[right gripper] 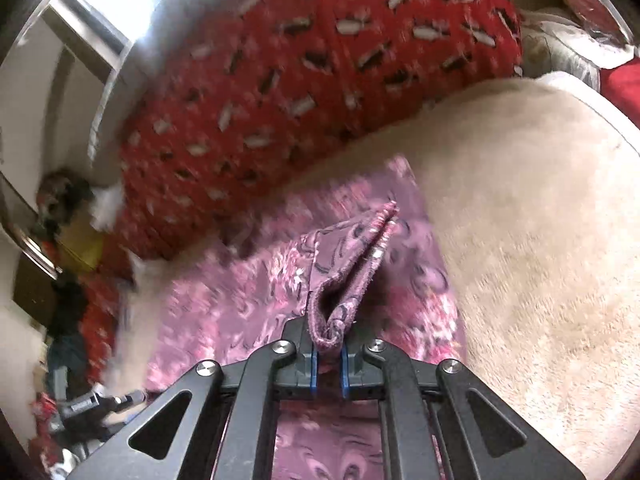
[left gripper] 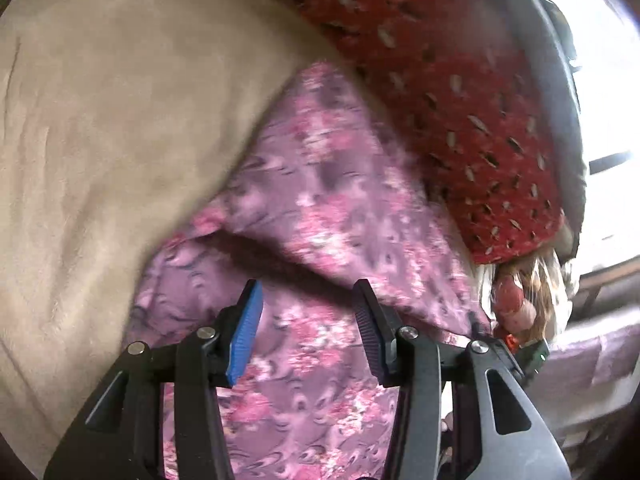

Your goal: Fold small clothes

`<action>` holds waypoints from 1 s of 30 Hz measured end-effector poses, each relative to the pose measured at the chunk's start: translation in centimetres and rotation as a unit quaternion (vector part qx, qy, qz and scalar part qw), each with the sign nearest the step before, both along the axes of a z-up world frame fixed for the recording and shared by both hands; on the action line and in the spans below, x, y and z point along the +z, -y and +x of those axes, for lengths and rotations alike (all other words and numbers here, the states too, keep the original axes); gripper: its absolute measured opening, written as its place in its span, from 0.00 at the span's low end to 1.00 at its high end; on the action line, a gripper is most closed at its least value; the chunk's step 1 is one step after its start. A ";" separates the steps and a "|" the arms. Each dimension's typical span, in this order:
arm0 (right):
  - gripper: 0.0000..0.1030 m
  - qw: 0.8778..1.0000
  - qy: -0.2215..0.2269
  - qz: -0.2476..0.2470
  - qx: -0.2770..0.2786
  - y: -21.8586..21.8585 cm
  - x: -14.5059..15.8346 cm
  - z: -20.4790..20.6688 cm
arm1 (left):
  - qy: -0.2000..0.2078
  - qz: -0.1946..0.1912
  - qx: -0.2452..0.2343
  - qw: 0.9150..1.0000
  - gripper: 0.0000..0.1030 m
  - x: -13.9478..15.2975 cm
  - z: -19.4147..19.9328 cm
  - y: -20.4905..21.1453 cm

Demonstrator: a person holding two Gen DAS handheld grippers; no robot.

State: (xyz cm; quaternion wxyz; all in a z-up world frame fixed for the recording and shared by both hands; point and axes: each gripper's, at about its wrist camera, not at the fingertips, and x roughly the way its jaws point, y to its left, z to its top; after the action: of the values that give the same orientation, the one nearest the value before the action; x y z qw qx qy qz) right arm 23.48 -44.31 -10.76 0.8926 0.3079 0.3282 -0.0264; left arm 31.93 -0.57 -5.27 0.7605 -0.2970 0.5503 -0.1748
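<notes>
Pink floral cloth: soft, light, floppy; grab hems. Right gripper clamped on bunched edge, left gripper wide apart, holding nothing.

Left claw gapes over pink floral cloth.

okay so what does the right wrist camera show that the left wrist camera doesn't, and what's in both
Only the right wrist view shows the right gripper shut on a bunched edge of the pink floral cloth, lifted above the rest of it. Only the left wrist view shows the left gripper open above the flat cloth, holding nothing. Both show that cloth, the beige blanket beside it and the red patterned fabric behind.
</notes>
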 end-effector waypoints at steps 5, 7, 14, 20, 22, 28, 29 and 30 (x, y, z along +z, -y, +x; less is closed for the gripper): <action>0.15 0.998 -0.058 -0.007 -0.011 0.9 -1.3 -0.1 | 0.017 0.068 -0.019 0.997 0.47 0.6 1.8 1.9; 0.15 0.999 -0.017 -0.010 -0.025 0.9 0.1 -1.4 | -0.014 0.102 -0.027 0.994 0.47 -1.2 2.8 2.6; 0.14 0.993 -0.085 -0.069 0.034 -1.3 -2.7 -0.6 | 0.008 0.184 -0.052 0.982 0.51 -2.0 1.7 5.2; 0.17 0.992 -0.101 -0.058 0.055 -2.6 -1.4 -4.5 | 0.016 0.207 -0.077 0.975 0.51 -1.1 -2.7 5.7; 0.18 0.986 -0.132 -0.069 0.080 -3.7 -2.3 -6.5 | 0.022 0.213 -0.086 0.973 0.51 -1.3 -4.6 5.9; 0.18 0.979 -0.156 -0.077 0.102 -5.3 -3.4 -13.5 | 0.026 0.235 -0.115 0.965 0.51 -1.5 -9.1 5.7; 0.18 0.979 -0.159 -0.075 0.102 -5.5 -3.5 -14.2 | 0.024 0.235 -0.117 0.965 0.51 -1.5 -9.7 5.5; 0.19 0.978 -0.164 -0.072 0.101 -5.7 -3.6 -15.4 | 0.023 0.234 -0.119 0.965 0.51 -1.4 -10.4 5.2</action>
State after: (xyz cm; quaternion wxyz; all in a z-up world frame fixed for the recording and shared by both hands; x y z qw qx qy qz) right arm 8.11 -38.63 -14.34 0.8443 0.1993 0.4973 -0.0095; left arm 21.49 -5.72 -6.69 0.7948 -0.0394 0.5898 -0.1373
